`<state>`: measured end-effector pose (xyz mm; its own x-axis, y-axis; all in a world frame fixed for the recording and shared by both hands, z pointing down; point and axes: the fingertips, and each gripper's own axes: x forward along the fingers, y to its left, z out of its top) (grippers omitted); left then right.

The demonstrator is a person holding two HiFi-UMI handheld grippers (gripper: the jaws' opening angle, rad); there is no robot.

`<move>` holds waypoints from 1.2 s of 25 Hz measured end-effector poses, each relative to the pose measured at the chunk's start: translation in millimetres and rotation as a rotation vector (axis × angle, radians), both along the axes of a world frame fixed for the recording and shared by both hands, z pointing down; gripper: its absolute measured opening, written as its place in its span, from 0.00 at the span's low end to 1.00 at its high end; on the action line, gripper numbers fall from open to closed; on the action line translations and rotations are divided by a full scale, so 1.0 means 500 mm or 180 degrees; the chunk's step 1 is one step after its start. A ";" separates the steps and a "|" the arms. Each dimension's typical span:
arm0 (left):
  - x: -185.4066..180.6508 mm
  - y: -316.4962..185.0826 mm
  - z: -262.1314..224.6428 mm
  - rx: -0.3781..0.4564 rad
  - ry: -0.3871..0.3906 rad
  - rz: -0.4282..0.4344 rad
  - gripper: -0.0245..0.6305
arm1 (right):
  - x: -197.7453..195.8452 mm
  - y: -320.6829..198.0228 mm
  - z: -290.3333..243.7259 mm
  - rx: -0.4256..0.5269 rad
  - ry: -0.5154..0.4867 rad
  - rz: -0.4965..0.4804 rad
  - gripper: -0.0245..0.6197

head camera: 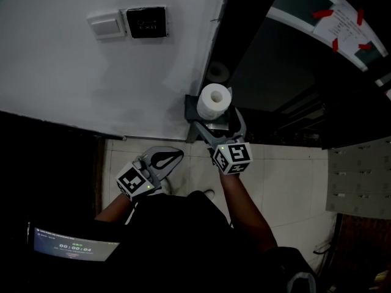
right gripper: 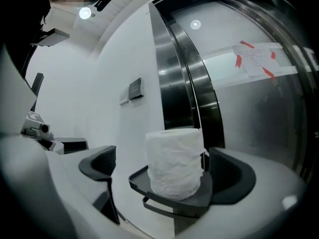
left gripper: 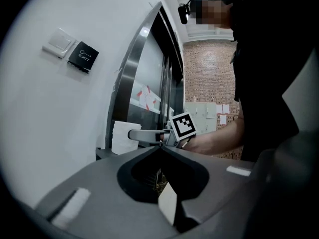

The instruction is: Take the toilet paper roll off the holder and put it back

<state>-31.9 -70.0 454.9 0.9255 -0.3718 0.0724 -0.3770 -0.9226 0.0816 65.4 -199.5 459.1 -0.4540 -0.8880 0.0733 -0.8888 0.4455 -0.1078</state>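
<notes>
Toilet paper roll point(right gripper: 174, 162) stands upright on the holder point(right gripper: 149, 190), a dark shelf-like tray fixed by the white wall point(head camera: 91, 72) next to a steel door frame point(right gripper: 174, 83). The roll is the only thing on the tray and sits toward the frame side, with bare tray showing in front of it.

Right gripper point(head camera: 219, 127) reaches in at tray level with its jaws wide apart, one on each side of the roll. The roll is between them but not clamped. The left pad is clearly off the paper; the right one is very close, and contact can't be judged.

Left gripper point(head camera: 166, 159) is held lower and to the left, well apart from the holder. Its jaws are together with nothing in them.

From the left gripper view the roll point(left gripper: 124, 137) shows behind the right gripper's arm.

An exit button plate point(head camera: 146, 22) and a light switch point(head camera: 105, 25) are side by side on the wall, above the holder.
</notes>
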 end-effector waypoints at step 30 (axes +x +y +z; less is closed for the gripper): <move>-0.024 -0.014 0.004 -0.0070 0.0009 -0.0142 0.04 | -0.001 -0.105 0.003 -0.0082 0.0403 0.0262 0.76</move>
